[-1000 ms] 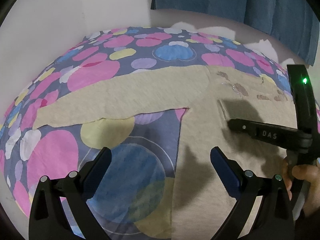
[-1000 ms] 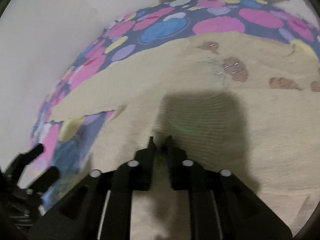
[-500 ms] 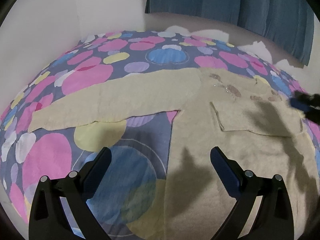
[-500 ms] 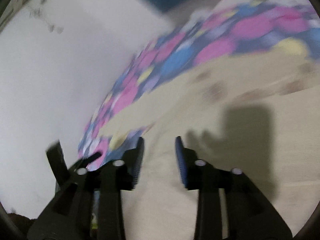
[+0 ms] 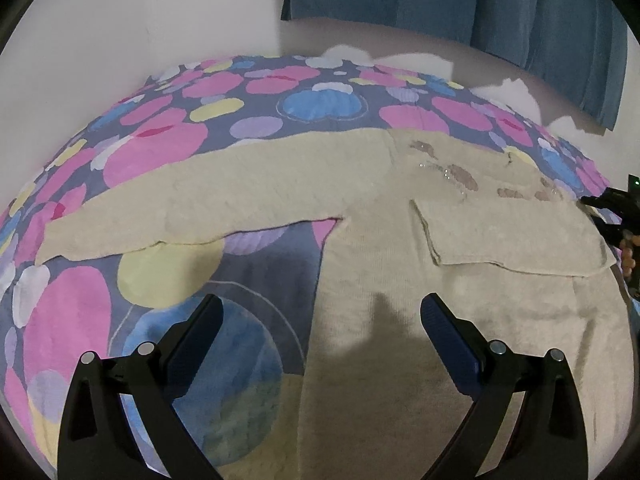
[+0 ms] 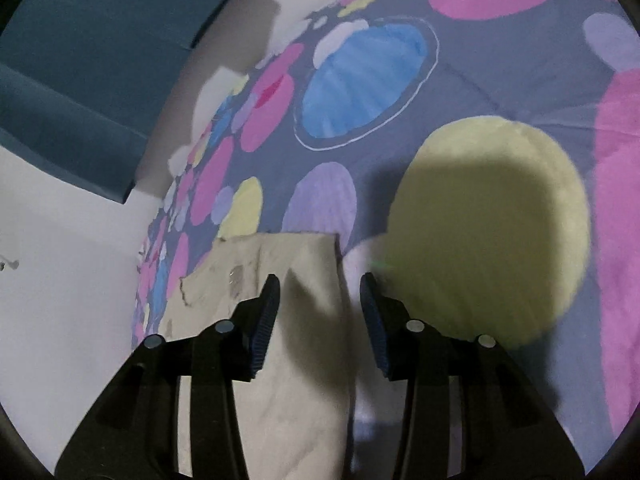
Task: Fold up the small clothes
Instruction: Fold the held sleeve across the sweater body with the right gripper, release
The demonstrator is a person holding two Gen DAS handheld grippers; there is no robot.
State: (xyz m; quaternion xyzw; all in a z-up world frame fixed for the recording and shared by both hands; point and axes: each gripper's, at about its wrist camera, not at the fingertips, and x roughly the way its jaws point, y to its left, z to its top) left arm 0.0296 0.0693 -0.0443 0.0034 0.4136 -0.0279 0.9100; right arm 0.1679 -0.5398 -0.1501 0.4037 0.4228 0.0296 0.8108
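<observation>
Beige knit is seen under both grippers: the sweater [image 5: 400, 340] lies flat on the bed cover [image 5: 160, 152], printed with pink, blue and yellow circles. The left gripper [image 5: 318, 316] is held above the sweater's side edge, its jaws wide apart and empty. One sleeve [image 5: 224, 200] is stretched out to the left; the other sleeve [image 5: 516, 236] is folded over the chest. The right gripper [image 6: 319, 296] is open over the fold's edge. Behind, a blue curtain [image 5: 480, 8] hangs.
</observation>
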